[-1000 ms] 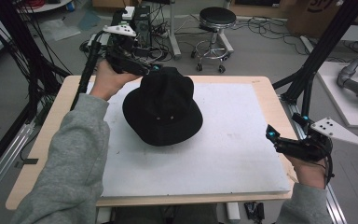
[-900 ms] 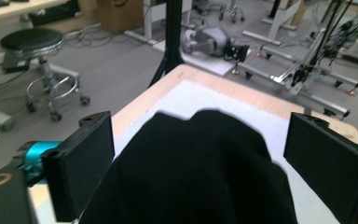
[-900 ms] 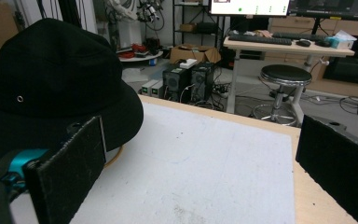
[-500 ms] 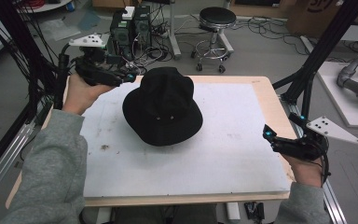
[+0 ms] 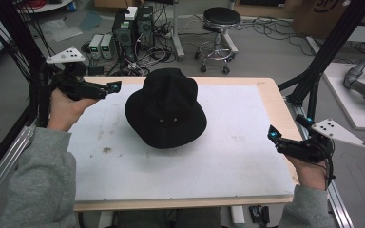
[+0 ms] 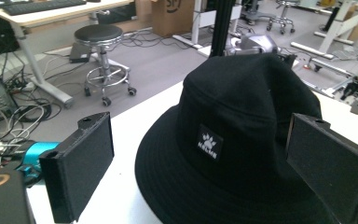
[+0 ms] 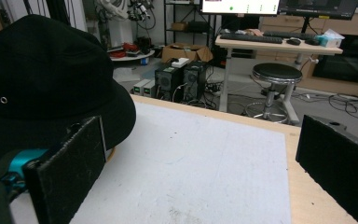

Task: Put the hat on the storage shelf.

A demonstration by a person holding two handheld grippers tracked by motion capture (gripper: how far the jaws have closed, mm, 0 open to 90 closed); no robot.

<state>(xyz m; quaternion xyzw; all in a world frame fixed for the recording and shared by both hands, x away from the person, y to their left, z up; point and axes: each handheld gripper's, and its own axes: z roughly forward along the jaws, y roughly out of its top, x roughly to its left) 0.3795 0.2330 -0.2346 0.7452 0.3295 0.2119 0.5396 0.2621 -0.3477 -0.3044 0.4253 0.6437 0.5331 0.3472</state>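
Looking down from the high view, we see a white table [image 5: 180, 161] with a black hat [image 5: 166, 108] resting brim-down near its far middle, while computer towers [image 5: 133, 27] and a stool [image 5: 217, 21] stand on the floor beyond. Our left gripper [image 5: 109, 88] hovers just left of the hat, our right gripper [image 5: 272, 135] at the right edge. Through the left gripper view we read a small white label [image 6: 209, 142] on the crown, jaws spread wide and empty. Through the right gripper view, jaws likewise gape, and a desk [image 7: 279, 43] shows.
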